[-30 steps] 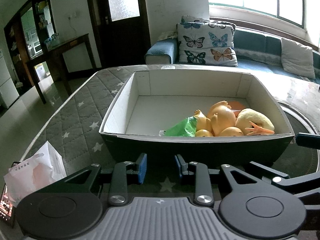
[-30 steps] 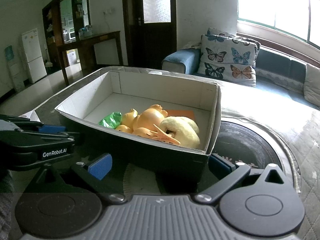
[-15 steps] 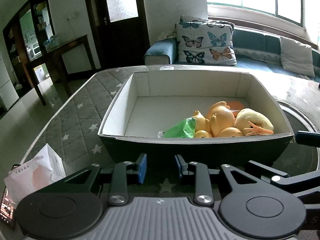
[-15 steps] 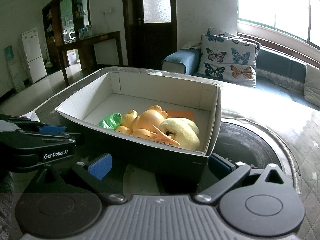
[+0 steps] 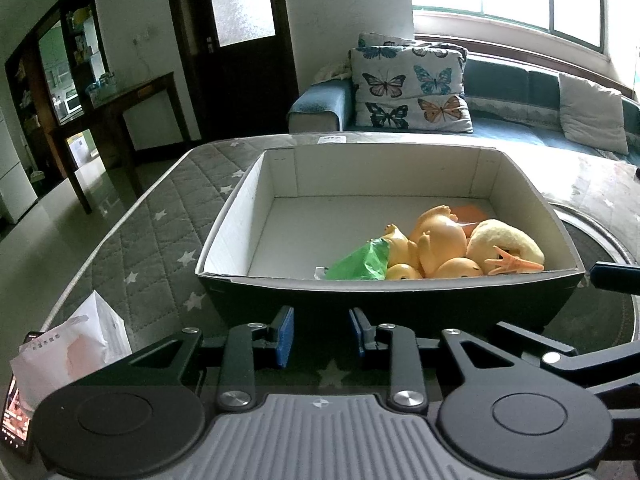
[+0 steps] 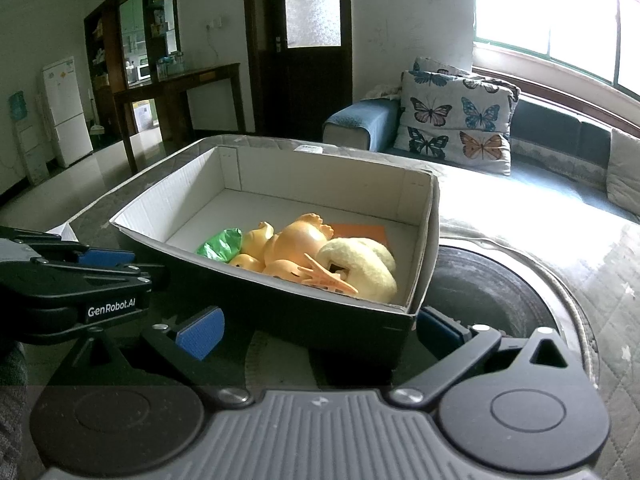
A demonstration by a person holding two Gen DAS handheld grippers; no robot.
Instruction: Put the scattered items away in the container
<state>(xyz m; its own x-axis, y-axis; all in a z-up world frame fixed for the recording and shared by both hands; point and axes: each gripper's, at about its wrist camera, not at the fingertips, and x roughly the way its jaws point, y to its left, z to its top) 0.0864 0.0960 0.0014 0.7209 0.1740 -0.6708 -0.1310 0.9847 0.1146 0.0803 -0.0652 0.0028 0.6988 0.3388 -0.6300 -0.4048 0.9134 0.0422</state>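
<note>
Box [image 5: 224, 248] sits on the quilted star mat [image 5: 160, 240], open top, white inside, dark outside. Toys bunched in its near right corner: orange rubber chicken [image 5: 438, 242], yellowish plush ring [image 5: 508, 240] touching it on the right, green bag [image 5: 362, 260] on the left, flat orange card [image 5: 470, 212] behind (partly hidden). Rest of the box floor bare. Left gripper [image 5: 320, 332] just in front of the box's near wall, jaws a small gap apart, nothing between. Right gripper [image 6: 316, 330] at the box's near right corner, jaws wide apart, empty, box corner showing between them. White paper [image 5: 76, 344] and phone [image 5: 14, 412] at the mat's near left edge. Sofa with butterfly pillow [image 5: 412, 88] beyond.
</note>
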